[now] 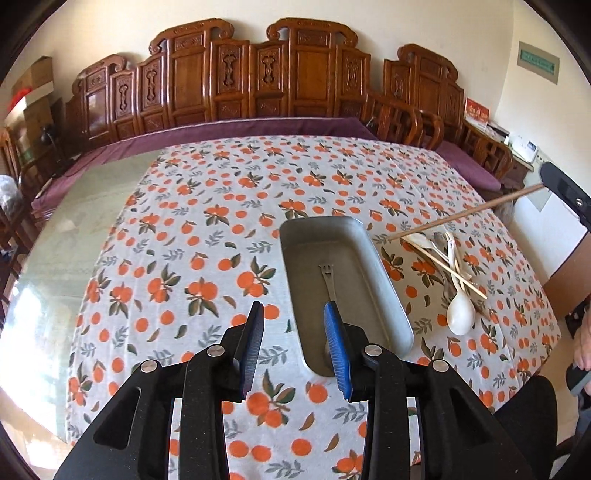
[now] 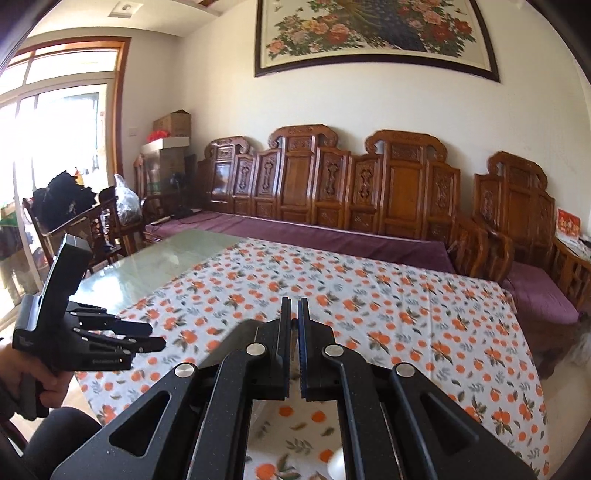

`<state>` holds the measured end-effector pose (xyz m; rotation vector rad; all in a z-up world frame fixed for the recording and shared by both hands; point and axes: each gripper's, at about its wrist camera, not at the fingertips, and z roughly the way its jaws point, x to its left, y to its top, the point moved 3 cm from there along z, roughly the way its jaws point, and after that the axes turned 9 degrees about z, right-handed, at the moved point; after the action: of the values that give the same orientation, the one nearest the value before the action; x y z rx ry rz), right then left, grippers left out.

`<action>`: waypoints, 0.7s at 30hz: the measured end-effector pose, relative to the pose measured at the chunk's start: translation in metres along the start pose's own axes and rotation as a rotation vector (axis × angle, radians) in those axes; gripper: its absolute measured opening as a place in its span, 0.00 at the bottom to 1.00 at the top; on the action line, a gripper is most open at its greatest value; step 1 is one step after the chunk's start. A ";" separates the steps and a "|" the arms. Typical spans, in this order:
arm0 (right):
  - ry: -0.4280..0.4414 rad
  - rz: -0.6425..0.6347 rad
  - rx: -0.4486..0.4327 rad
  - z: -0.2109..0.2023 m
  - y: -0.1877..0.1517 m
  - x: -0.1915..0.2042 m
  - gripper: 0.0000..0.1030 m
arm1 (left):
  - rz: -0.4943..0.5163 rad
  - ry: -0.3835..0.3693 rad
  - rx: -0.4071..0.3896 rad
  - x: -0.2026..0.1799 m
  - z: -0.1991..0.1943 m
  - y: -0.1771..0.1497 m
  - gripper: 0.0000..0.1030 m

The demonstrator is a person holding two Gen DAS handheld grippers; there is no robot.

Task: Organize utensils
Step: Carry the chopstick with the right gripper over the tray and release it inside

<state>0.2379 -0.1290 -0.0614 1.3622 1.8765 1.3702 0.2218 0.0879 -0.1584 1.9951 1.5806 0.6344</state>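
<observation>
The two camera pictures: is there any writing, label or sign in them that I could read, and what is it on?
None can be read for certain.
Green wall plaque: a line of characters, too small to read.
Red card on the side table: gold characters, blurred.
Left gripper: pale lettering on its side, too blurred to quote.
Cardboard boxes in the corner: no readable print.
Framed peacock picture: no legible writing.

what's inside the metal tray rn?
One small fork lies in the tray, tines toward the far end. Its handle end and the tray's near corner are hidden behind the left gripper finger.
</observation>
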 end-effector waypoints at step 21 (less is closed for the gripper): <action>-0.082 -0.006 0.133 0.109 -0.046 0.048 0.04 | -0.034 -0.013 -0.008 0.026 -0.010 -0.030 0.31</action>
<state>0.2833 -0.0383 -0.1381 1.4518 1.9452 1.1869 0.1985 0.1198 -0.1691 1.9586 1.5979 0.6130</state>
